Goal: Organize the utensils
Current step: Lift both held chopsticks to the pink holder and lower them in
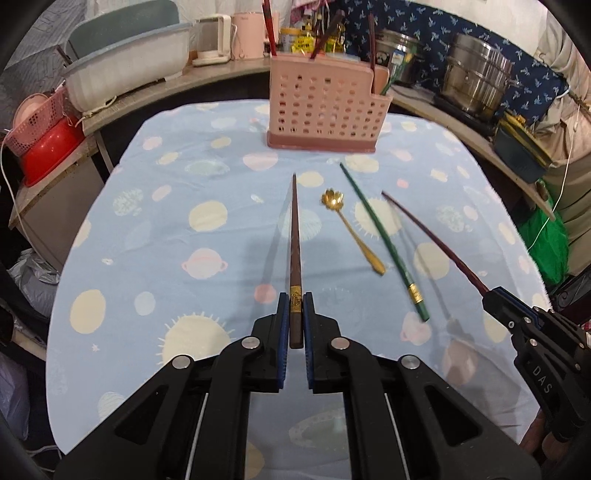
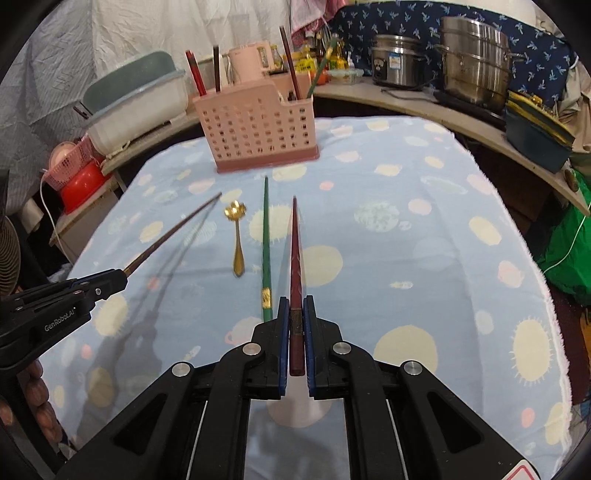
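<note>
My left gripper [image 1: 294, 301] is shut on a dark brown chopstick [image 1: 294, 236] and holds it above the blue patterned cloth, tip toward the pink utensil holder [image 1: 325, 110]. My right gripper [image 2: 295, 304] is shut on a red-brown chopstick [image 2: 294, 243], also lifted and pointing at the holder [image 2: 258, 129]. A gold spoon [image 1: 351, 230] and a green chopstick [image 1: 380, 236] lie on the cloth between the two grippers; both show in the right wrist view, the spoon [image 2: 237, 236] left of the green chopstick [image 2: 266, 243]. Several chopsticks stand in the holder.
The cloth-covered table [image 1: 166, 221] is ringed by a shelf with a white tub [image 1: 129, 70], steel pots [image 1: 476, 81], bottles and a pink kettle [image 1: 245, 35]. A red bowl and pink basket [image 1: 44, 129] sit at the left, a dark box [image 2: 535, 140] at the right.
</note>
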The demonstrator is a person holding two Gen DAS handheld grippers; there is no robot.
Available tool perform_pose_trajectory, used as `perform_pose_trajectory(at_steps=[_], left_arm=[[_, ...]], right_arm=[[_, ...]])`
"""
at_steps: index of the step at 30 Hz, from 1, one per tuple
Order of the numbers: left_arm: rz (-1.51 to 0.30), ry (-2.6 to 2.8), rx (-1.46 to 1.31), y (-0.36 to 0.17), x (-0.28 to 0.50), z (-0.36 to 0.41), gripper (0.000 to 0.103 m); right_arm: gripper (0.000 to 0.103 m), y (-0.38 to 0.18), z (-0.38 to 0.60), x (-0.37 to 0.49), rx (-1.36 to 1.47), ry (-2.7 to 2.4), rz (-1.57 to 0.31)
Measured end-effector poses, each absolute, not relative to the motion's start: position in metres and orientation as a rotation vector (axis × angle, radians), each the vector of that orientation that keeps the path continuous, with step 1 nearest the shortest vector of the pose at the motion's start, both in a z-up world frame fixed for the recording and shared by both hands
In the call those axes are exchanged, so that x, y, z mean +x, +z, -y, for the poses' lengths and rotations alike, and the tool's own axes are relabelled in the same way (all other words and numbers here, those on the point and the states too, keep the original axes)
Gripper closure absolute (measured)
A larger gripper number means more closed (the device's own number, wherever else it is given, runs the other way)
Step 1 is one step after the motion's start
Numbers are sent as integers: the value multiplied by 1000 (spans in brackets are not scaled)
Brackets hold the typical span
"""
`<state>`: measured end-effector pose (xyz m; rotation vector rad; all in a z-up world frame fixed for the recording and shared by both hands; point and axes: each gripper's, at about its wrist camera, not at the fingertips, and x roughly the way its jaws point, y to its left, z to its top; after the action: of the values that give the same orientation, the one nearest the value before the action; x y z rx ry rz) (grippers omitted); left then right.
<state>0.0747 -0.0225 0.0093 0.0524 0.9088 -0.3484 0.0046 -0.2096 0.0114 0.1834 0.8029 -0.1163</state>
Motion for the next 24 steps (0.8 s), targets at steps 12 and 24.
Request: perform_pose_trajectory(at_steps=[12,24], left_arm=[[-716,-351,-1,101,76,6,96],[-554,-368,-11,184,109,17,96]], right_arm=[[96,108,214,0,170,-95,-594],[96,183,221,35,158,-50,-454]])
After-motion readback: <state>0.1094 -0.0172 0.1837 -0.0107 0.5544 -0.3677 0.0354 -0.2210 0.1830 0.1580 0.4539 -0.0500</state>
